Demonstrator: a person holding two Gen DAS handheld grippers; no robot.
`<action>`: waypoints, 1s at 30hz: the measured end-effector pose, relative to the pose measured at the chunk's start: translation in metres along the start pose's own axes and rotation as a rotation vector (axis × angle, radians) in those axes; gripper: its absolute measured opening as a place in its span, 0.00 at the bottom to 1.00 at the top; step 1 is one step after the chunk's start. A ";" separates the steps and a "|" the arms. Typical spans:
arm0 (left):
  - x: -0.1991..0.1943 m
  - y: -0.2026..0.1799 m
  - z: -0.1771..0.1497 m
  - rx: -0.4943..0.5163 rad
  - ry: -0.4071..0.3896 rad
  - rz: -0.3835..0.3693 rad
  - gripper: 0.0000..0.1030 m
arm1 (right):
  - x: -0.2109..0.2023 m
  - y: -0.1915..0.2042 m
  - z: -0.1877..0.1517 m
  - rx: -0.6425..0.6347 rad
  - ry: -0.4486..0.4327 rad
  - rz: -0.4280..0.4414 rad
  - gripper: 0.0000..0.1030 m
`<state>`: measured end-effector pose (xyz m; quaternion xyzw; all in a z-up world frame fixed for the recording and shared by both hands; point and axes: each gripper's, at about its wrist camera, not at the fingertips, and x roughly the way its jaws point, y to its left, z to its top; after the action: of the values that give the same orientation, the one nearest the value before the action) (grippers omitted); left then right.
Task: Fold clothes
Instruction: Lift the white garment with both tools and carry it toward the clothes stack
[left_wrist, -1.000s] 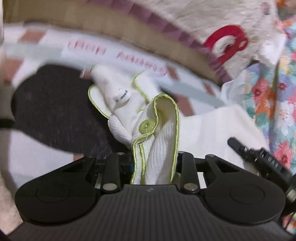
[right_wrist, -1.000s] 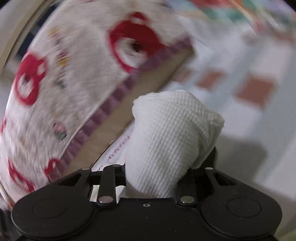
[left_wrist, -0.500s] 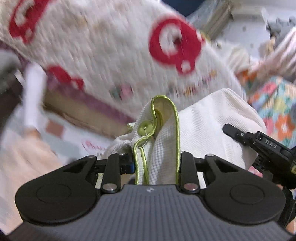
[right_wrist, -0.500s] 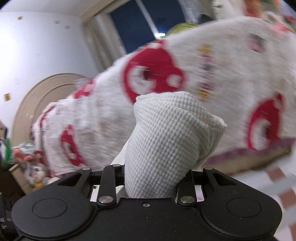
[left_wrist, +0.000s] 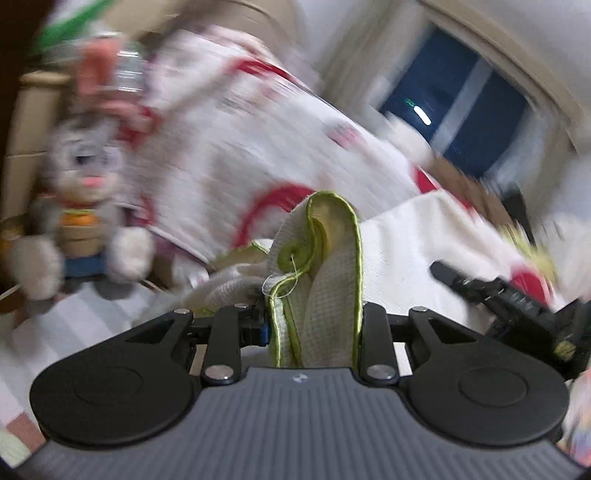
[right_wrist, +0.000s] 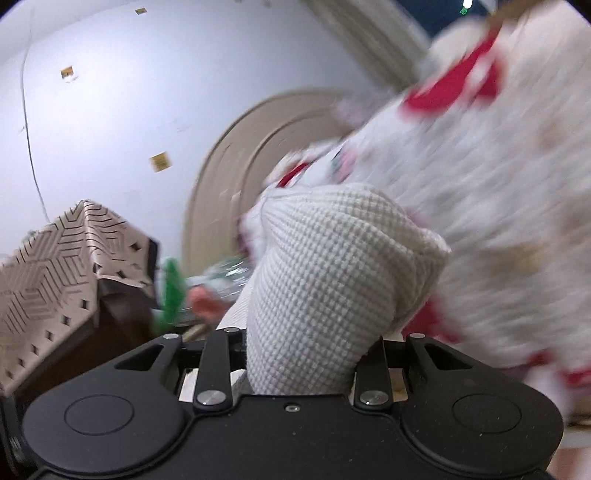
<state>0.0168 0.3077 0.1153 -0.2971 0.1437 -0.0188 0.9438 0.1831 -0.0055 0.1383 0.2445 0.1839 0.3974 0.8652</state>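
White waffle-knit garment with lime-green piping sat bunched between the left gripper fingers, clamped, a green button showing near the edge. Another fold of it was pinched in the right gripper. The right gripper's arm carried small lettering, too blurred to read. Beyond lay a white blanket with red shapes, a plush rabbit and a dark window.
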 end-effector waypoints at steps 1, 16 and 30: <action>0.001 0.018 -0.005 -0.047 -0.025 0.002 0.26 | 0.026 -0.003 -0.002 0.032 0.027 0.035 0.38; 0.083 0.126 -0.119 -0.373 0.192 0.097 0.28 | 0.136 -0.118 -0.119 0.155 0.275 -0.141 0.56; 0.069 0.119 -0.120 -0.388 0.052 0.078 0.26 | 0.133 -0.096 -0.107 0.230 0.336 -0.127 0.33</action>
<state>0.0425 0.3304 -0.0641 -0.4672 0.1804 0.0384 0.8647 0.2677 0.0735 -0.0195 0.2598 0.3845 0.3538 0.8121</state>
